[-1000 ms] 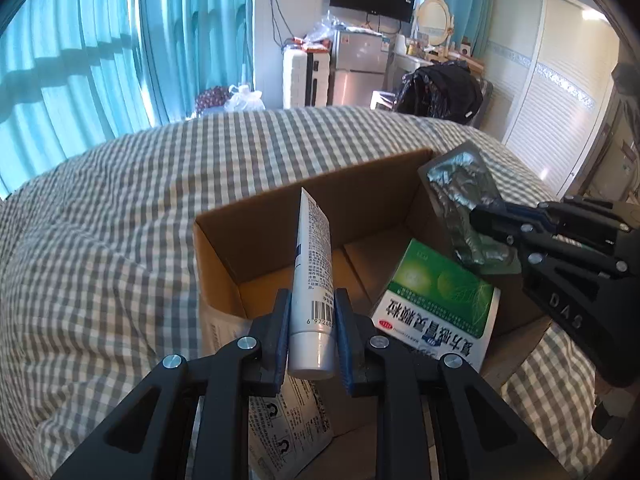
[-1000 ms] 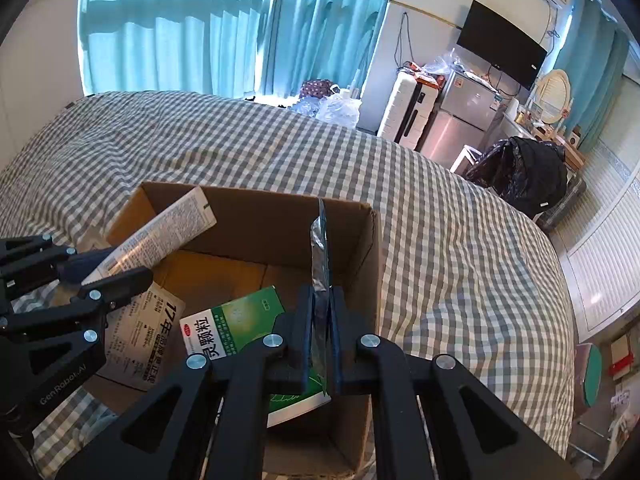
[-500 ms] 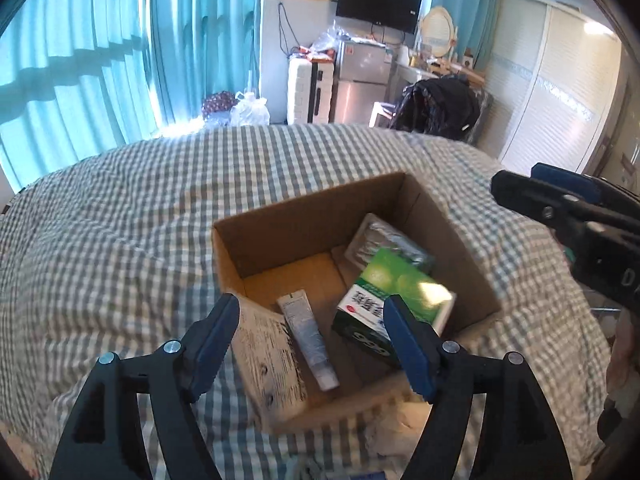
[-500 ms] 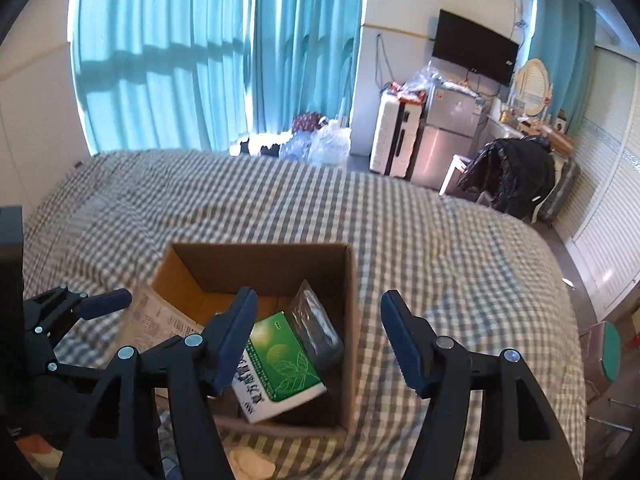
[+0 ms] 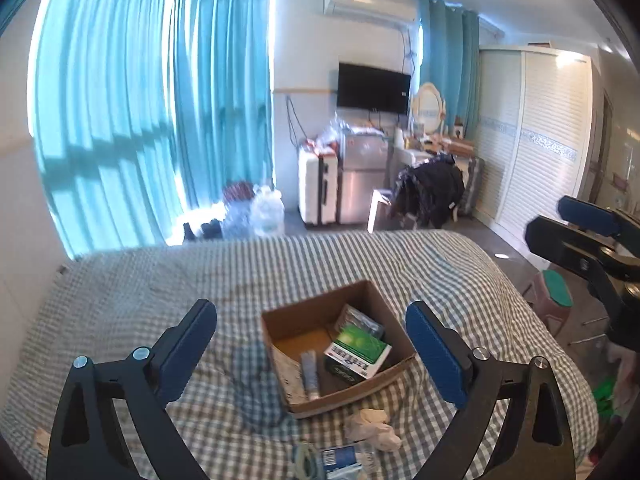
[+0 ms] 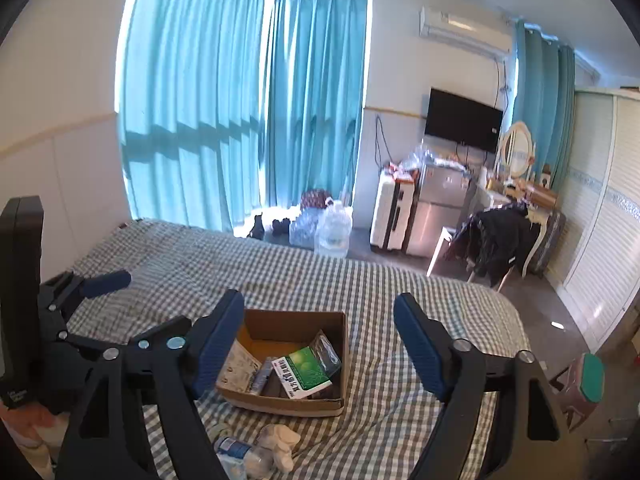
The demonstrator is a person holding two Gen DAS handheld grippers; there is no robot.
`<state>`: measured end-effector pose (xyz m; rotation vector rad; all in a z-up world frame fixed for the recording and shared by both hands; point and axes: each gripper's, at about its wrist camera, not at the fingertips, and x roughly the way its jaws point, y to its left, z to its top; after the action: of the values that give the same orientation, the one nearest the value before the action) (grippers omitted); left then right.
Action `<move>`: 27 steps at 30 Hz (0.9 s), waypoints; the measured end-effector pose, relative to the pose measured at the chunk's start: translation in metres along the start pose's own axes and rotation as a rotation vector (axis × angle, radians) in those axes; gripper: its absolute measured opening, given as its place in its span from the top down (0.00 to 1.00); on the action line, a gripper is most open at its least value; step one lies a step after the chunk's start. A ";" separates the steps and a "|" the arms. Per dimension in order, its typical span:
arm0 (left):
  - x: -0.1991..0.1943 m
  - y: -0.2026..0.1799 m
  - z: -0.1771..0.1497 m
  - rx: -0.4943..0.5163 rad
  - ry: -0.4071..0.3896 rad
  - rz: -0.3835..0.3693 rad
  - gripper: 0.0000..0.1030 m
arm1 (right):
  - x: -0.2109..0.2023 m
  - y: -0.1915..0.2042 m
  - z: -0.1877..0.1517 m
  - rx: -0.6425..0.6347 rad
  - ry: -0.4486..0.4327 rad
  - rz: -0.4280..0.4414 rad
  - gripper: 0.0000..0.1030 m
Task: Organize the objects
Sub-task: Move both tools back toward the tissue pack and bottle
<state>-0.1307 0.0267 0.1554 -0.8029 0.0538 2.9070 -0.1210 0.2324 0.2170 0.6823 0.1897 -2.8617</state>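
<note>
A cardboard box [image 5: 394, 333] [image 6: 338, 334] sits on the checked bed. It holds a white tube [image 5: 310, 374] [image 6: 261, 376], a green medicine box [image 5: 358, 352] [image 6: 304, 370], a silver foil pack [image 5: 356, 320] [image 6: 326, 348] and a printed leaflet [image 5: 286, 376] [image 6: 236, 366]. My left gripper [image 5: 312, 350] is open and empty, well above and in front of the box. My right gripper [image 6: 318, 340] is open and empty too, raised above the box. The right gripper shows at the right edge of the left wrist view [image 5: 576, 236]; the left gripper shows at the left of the right wrist view [image 6: 92, 304].
A crumpled white cloth [image 5: 372, 428] [image 6: 280, 440] and a plastic bottle [image 5: 340, 460] [image 6: 240, 454] lie on the bed in front of the box. Beyond the bed are water jugs [image 6: 332, 232], a suitcase [image 6: 390, 216], a chair with dark clothes [image 6: 496, 240] and a stool [image 5: 554, 292].
Both grippers opened and let go: the tube and foil pack now lie in the box. Both grippers have pulled back and up, so the box looks smaller.
</note>
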 end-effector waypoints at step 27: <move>0.048 0.056 -0.221 -0.035 0.231 0.123 0.02 | 0.065 0.064 -0.234 0.091 0.222 0.075 0.08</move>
<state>-0.0668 -0.0382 -0.0587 -1.1775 0.0776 2.9197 -0.0627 0.1996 -0.0251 1.0027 0.0634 -2.7329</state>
